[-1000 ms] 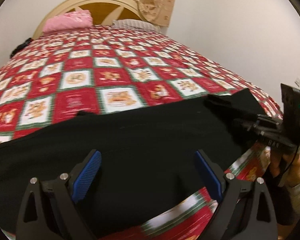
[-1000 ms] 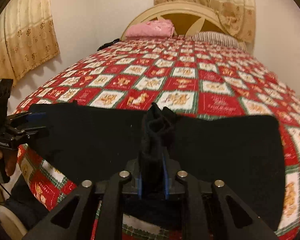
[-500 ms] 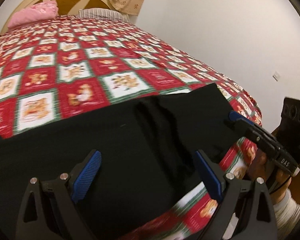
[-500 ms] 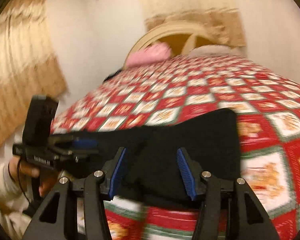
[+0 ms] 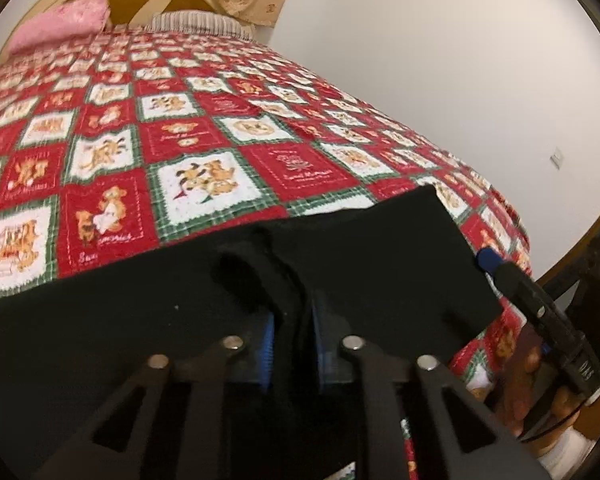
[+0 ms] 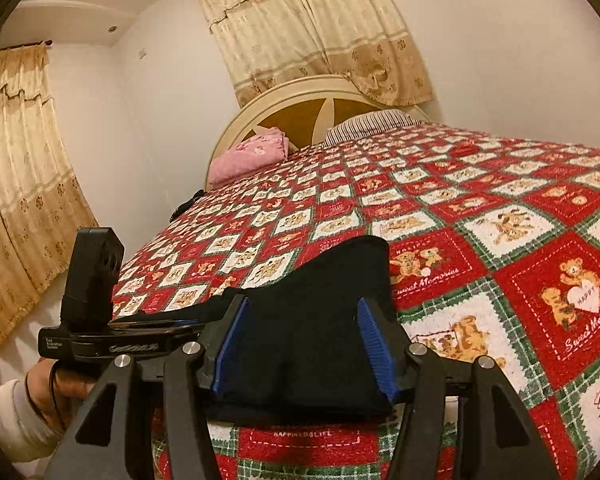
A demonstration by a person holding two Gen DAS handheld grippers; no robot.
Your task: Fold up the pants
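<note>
Two grippers work at black pants [image 5: 380, 256] lying along the near edge of a quilted bed [image 5: 204, 128]. Left gripper [image 5: 292, 336] fingers pinch a pants fold. Right gripper [image 6: 306, 346] fingers spread wide over the fabric.

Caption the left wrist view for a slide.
Left tongs shut on black pants on a teddy-bear quilt.

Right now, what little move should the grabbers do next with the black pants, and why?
Probably lift the left gripper and carry its pinched fold across the black pants. It is shut on the cloth, while the right gripper is open with the pants lying loose between its blue pads on the bedspread.
</note>
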